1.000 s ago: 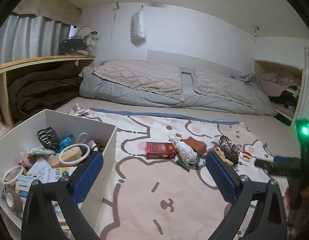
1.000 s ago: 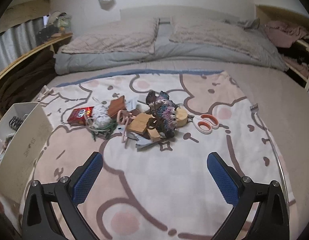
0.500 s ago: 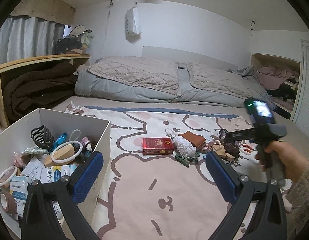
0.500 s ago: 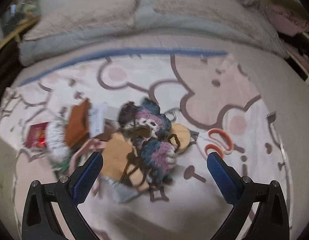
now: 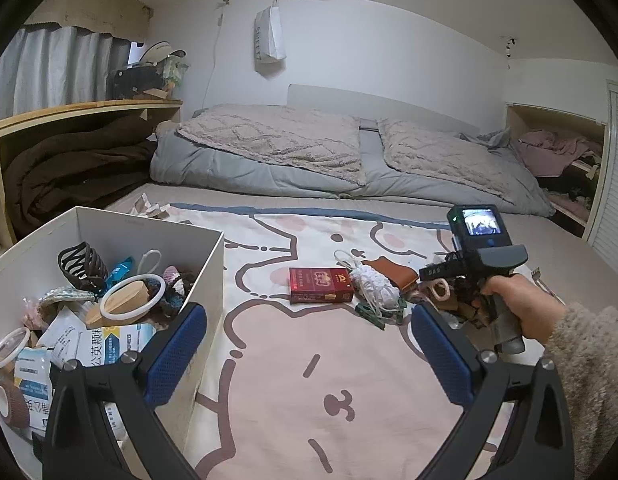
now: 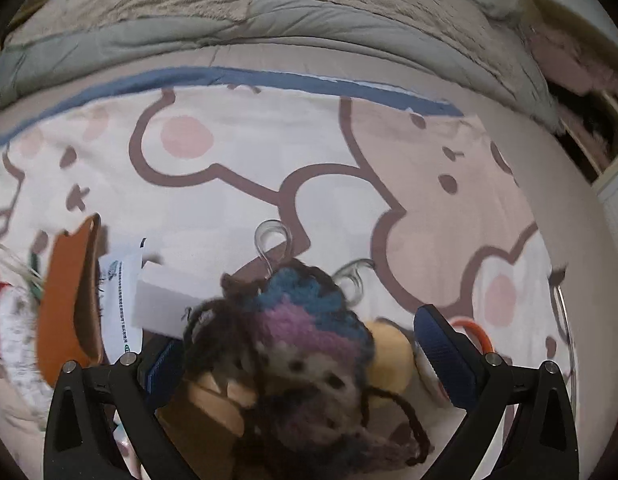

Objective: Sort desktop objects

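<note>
The crocheted yarn piece (image 6: 309, 344) is lying on top of the pile on the blanket (image 6: 245, 160), sitting right between the wide-spread fingers of the right tool (image 6: 305, 356). A pick-up is beginning; next the fingers need closing on the yarn alone. The left tool (image 5: 305, 356) is hanging wide and empty, with the white box (image 5: 207, 256) at its left finger.

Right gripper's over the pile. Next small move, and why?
Probably close the right gripper on the yarn bundle: its open fingers straddle the bundle on both sides, nothing is gripped yet, and the box with sorted items waits on the left.
</note>
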{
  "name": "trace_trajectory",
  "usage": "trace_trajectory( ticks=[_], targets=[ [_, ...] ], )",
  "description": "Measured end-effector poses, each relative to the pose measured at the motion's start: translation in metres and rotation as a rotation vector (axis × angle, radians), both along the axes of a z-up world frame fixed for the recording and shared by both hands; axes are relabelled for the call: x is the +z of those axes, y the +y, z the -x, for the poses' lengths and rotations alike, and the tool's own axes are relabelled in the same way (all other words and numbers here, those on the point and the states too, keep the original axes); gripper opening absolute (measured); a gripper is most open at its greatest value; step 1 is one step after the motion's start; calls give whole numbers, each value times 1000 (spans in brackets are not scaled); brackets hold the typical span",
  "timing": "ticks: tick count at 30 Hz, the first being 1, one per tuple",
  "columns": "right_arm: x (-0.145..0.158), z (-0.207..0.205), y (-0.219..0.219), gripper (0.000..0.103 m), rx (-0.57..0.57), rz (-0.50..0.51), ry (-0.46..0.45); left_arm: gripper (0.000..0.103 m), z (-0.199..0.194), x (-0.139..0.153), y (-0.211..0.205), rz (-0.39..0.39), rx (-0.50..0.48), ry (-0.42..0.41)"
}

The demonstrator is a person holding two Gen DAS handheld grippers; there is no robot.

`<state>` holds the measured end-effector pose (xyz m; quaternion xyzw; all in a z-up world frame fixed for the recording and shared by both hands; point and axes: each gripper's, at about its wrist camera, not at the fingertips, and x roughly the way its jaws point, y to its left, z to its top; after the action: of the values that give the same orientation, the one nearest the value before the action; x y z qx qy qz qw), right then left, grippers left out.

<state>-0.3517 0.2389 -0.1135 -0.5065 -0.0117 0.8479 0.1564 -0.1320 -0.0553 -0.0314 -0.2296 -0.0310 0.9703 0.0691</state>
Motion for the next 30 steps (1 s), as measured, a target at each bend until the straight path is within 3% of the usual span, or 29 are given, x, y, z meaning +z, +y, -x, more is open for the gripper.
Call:
trace_trajectory(
  ticks=[6, 16, 28, 30],
  targets=[
    [-16, -8, 24, 103, -30, 137, -36, 103, 0, 2, -5, -27, 0, -2],
    [-16, -64, 24, 103, 71, 180, -59, 103, -5, 8, -8, -39, -7, 15],
    [-9, -163, -25, 103, 242, 183, -117, 103, -14, 16, -14, -52, 5, 37],
    [-3, -181, -44, 103, 319, 174, -140, 103, -16, 16, -15, -59, 7, 38]
  ],
)
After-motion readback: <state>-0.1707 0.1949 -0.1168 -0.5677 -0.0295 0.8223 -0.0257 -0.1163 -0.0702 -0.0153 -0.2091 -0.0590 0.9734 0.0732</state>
